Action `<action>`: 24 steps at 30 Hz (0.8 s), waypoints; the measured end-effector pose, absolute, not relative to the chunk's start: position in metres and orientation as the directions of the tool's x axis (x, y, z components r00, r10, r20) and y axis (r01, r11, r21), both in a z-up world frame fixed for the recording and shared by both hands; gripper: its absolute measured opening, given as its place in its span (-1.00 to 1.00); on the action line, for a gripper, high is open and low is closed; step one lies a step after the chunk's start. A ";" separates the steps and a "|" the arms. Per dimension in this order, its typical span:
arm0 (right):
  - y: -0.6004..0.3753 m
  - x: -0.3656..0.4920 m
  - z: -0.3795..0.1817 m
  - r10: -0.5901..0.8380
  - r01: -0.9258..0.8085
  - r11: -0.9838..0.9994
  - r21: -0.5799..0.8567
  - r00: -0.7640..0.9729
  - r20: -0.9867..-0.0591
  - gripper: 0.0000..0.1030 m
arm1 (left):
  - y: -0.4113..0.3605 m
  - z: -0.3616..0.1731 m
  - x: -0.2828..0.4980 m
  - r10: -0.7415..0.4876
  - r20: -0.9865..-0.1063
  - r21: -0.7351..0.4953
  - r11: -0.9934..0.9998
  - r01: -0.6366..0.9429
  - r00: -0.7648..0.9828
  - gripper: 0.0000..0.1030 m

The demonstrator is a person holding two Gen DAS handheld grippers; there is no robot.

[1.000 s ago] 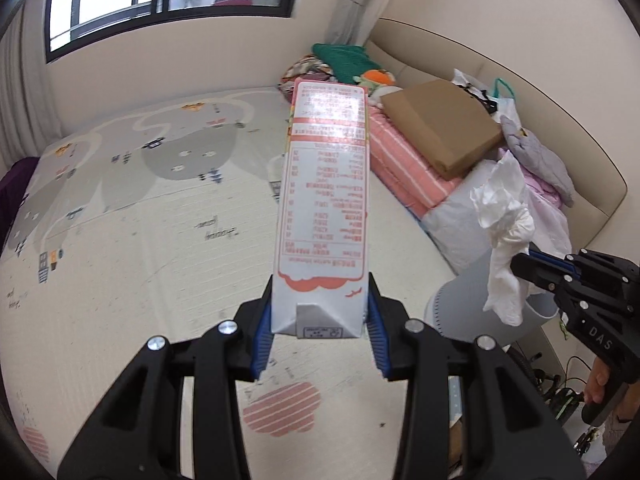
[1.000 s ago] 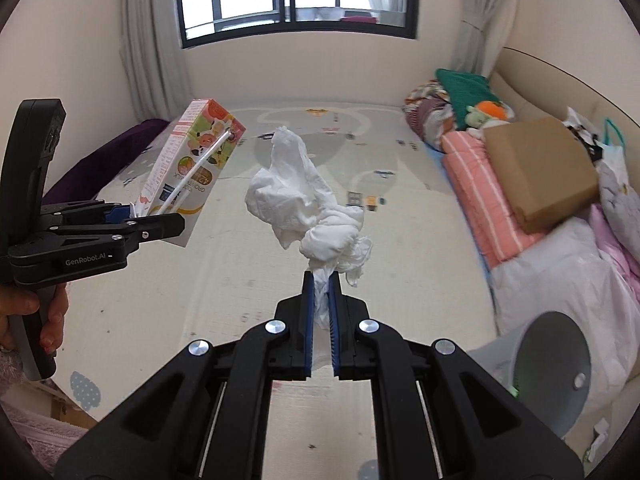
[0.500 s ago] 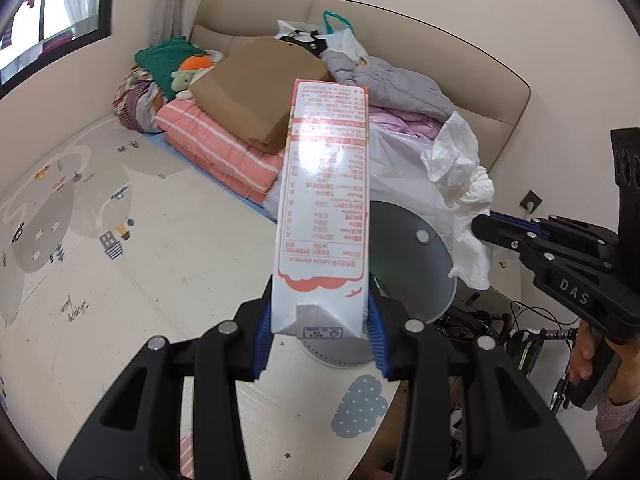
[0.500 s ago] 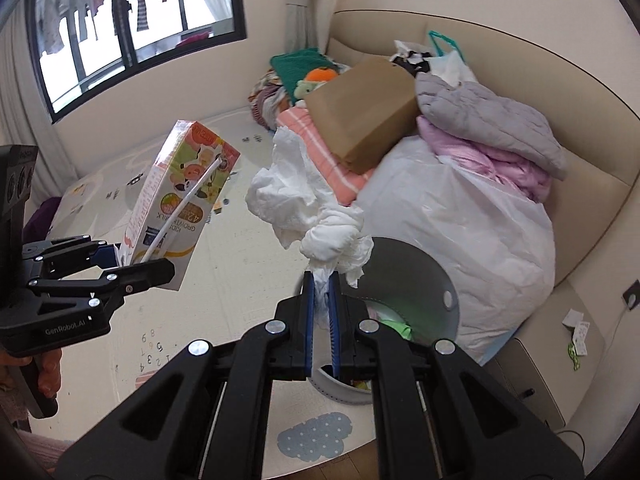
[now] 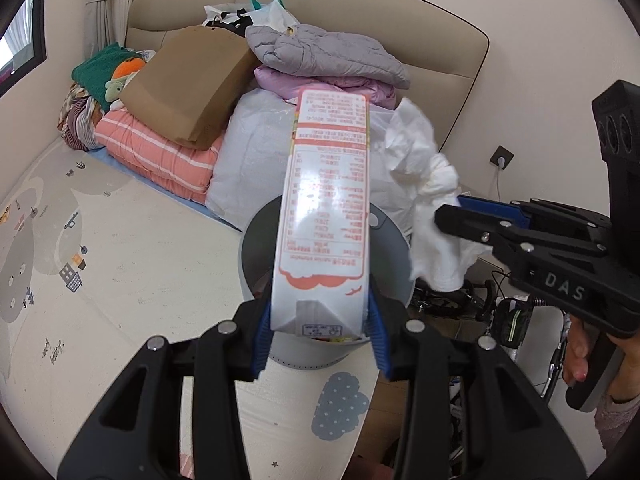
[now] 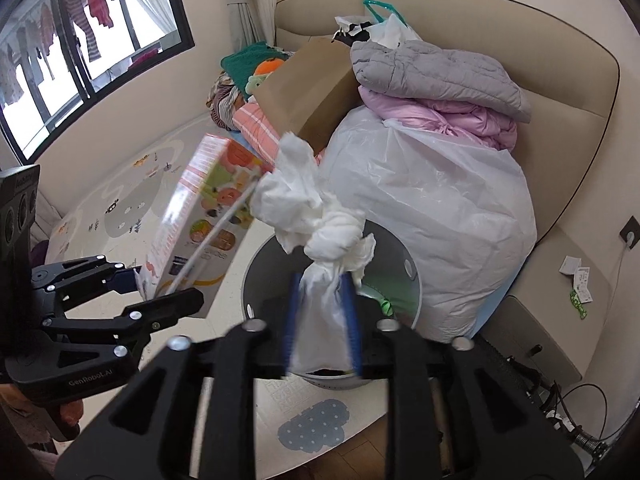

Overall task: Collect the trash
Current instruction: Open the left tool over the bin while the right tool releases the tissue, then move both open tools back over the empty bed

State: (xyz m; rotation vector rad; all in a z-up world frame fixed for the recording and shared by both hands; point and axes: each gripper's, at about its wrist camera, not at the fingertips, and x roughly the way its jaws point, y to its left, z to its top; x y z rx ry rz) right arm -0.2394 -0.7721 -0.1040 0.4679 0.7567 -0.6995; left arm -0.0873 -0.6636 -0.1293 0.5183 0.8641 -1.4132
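My left gripper [image 5: 320,336] is shut on a tall drink carton [image 5: 326,216], white and orange with a straw on its side, and holds it over the round grey trash bin [image 5: 256,264]. The carton [image 6: 196,224] and left gripper [image 6: 160,292] also show in the right wrist view. My right gripper [image 6: 322,320] has its blue jaws parted around a crumpled white tissue wad [image 6: 320,220], which still hangs between them above the bin [image 6: 414,284]. In the left wrist view the right gripper [image 5: 452,208] and tissue [image 5: 424,184] sit right of the carton.
A big white plastic bag [image 6: 436,216] stands just behind the bin, with pink and grey quilts [image 6: 440,76], a brown paper bag [image 6: 308,84] and folded bedding against the beige headboard. Cables and a power strip lie at the lower right [image 6: 576,400]. A printed play mat [image 5: 100,240] covers the floor.
Both grippers have swung right from the open mat to above the bin. The right jaws, tight on the tissue before, have spread apart. The carton stays gripped.
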 end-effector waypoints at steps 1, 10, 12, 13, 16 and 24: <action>-0.774 -0.240 -0.104 -0.412 0.728 0.671 0.139 0.522 -0.747 0.30 | -0.667 -0.131 -0.087 -0.627 -0.777 -0.179 0.124 0.976 -0.062 -0.17; -0.784 -0.250 -0.096 -0.440 0.750 0.646 0.138 0.515 -0.736 0.31 | -0.677 -0.140 -0.085 -0.604 -0.796 -0.174 0.158 0.972 -0.044 0.39; -0.783 -0.253 -0.096 -0.440 0.752 0.645 0.135 0.510 -0.739 0.31 | -0.672 -0.137 -0.084 -0.609 -0.793 -0.178 0.170 0.969 -0.038 0.43; -0.782 -0.254 -0.097 -0.439 0.752 0.645 0.134 0.508 -0.741 0.31 | -0.670 -0.135 -0.083 -0.610 -0.792 -0.178 0.177 0.968 -0.034 0.44; -0.777 -0.252 -0.098 -0.431 0.746 0.654 0.127 0.505 -0.748 0.31 | -0.662 -0.130 -0.081 -0.611 -0.792 -0.164 0.206 0.965 -0.005 0.49; -0.742 -0.210 -0.095 -0.360 0.639 0.762 0.108 0.556 -0.749 0.48 | -0.612 -0.118 -0.057 -0.606 -0.789 -0.140 0.340 0.930 0.103 0.55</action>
